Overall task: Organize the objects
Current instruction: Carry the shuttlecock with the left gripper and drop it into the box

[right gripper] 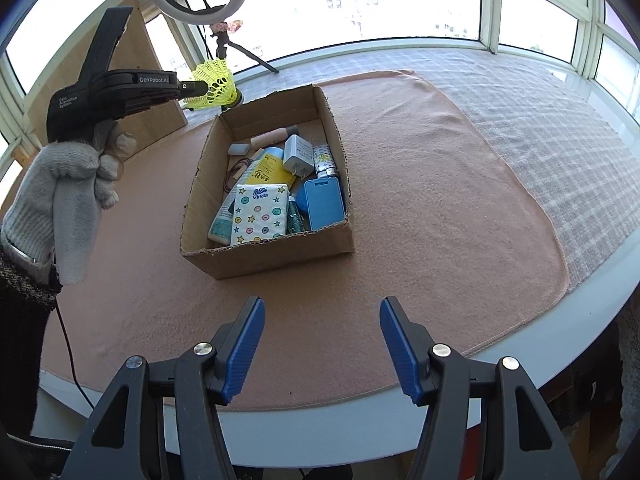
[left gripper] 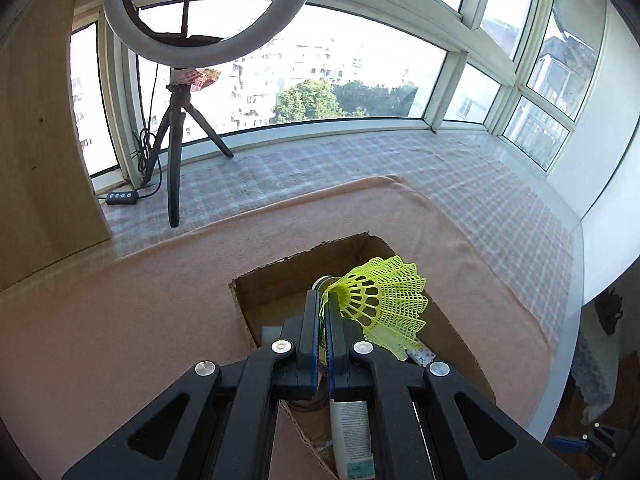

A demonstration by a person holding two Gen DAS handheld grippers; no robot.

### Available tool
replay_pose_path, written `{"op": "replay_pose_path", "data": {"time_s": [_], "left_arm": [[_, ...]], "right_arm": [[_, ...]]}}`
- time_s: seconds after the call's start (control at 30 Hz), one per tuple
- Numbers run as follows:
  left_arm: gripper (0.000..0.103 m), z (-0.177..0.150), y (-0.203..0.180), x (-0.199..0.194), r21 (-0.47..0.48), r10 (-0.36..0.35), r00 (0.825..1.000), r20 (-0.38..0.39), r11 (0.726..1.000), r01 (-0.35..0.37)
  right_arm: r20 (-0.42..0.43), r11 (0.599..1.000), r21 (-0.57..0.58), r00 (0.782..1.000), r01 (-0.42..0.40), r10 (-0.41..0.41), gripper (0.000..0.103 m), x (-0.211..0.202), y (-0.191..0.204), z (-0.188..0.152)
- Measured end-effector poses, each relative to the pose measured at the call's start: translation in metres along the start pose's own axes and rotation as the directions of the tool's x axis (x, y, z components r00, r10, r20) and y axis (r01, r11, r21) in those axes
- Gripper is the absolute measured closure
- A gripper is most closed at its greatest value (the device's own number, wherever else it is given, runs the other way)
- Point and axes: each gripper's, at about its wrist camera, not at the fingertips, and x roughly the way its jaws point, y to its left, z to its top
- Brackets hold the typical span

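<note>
My left gripper (left gripper: 322, 300) is shut on a yellow plastic shuttlecock (left gripper: 384, 300) and holds it in the air above the far left corner of an open cardboard box (left gripper: 256, 292). In the right wrist view the left gripper (right gripper: 200, 88) with the shuttlecock (right gripper: 214, 82) hangs over the box (right gripper: 272, 256). The box holds a tissue pack (right gripper: 260, 214), a yellow tube (right gripper: 264, 172), a white charger (right gripper: 298, 152), a blue case (right gripper: 324, 204) and other small items. My right gripper (right gripper: 322, 344) is open and empty, near the table's front edge.
A pink cloth (right gripper: 440, 200) covers the round table, with a checked cloth (right gripper: 560, 120) beyond it. A ring light on a tripod (left gripper: 176, 160) stands at the window. A wooden board (left gripper: 36, 160) leans at the left.
</note>
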Motion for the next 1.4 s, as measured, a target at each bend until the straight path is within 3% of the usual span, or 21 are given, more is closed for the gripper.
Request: {"op": "replay_pose_path", "data": {"time_s": [0.37,0.4,0.43,0.5,0.97,1.4], "left_arm": [[0.098,0.016,-0.02,0.038,0.008,0.0,1.0,-0.016,1.0,0.0],[0.079,0.017,-0.021,0.041,0.01,0.001,1.0,-0.02,1.0,-0.001],[0.045,0.019,-0.022,0.044,0.006,0.002,0.999,-0.034,1.0,-0.001],[0.017,0.02,-0.023,0.046,0.003,0.001,0.999,-0.038,1.0,-0.001],[0.017,0.008,0.0,0.019,-0.003,0.036,0.998,-0.043,0.999,-0.036],[0.017,-0.043,0.062,-0.046,-0.052,0.081,0.995,-0.058,0.995,-0.084]], "right_arm": [[-0.013,0.999,0.037,1.0,0.008,-0.008,0.047,0.001,-0.026,-0.001],[-0.013,0.999,0.039,1.0,0.009,-0.009,0.047,0.002,-0.027,-0.001],[-0.015,0.999,0.04,1.0,0.01,-0.009,0.047,0.003,-0.028,0.0],[-0.018,0.999,0.041,1.0,0.008,-0.007,0.047,0.004,-0.029,0.001],[-0.022,1.0,0.003,1.0,-0.014,0.014,0.047,0.012,-0.009,0.011],[-0.017,0.999,-0.042,0.999,-0.031,0.03,0.047,0.011,0.043,0.012]]}}
